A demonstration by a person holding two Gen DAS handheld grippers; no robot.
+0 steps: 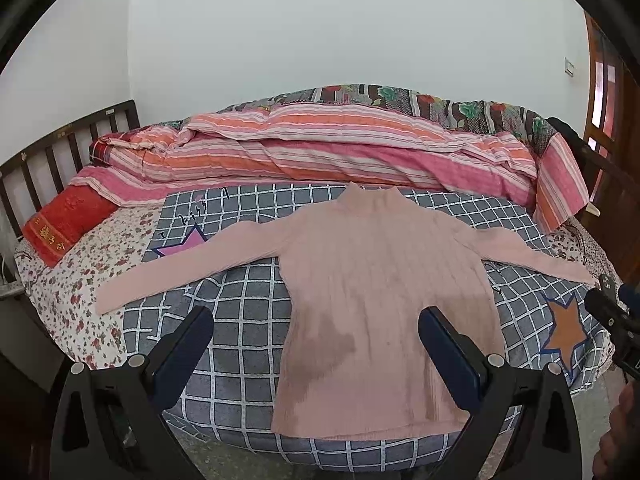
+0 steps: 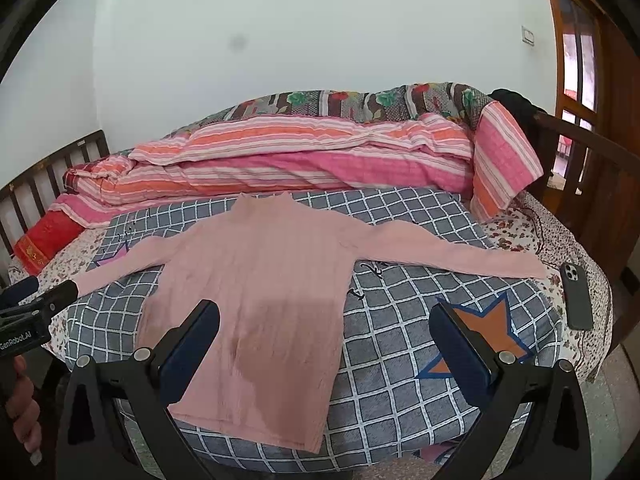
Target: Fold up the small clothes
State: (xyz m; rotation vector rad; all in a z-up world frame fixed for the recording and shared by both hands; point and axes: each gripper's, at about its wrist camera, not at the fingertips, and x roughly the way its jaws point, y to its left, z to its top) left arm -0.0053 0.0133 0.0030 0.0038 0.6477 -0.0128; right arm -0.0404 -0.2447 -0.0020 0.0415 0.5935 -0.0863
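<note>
A pink ribbed long-sleeved sweater (image 1: 372,280) (image 2: 256,276) lies flat on a grey checked cover, collar towards the wall, both sleeves spread wide, a darker patch on its lower body. My left gripper (image 1: 316,316) hovers open above the hem, its fingers straddling the sweater's lower left side without touching it. My right gripper (image 2: 326,312) is open too, over the sweater's right edge and an orange star print. Each gripper shows at the edge of the other's view, the right gripper (image 1: 612,312) and the left gripper (image 2: 36,300).
A rolled pink and orange striped quilt (image 1: 320,152) fills the back of the bed. A red pillow (image 1: 64,220) lies at the left by the wooden headboard (image 1: 60,148). A dark phone (image 2: 576,296) rests near the bed's right edge. A wooden door (image 2: 580,60) stands at right.
</note>
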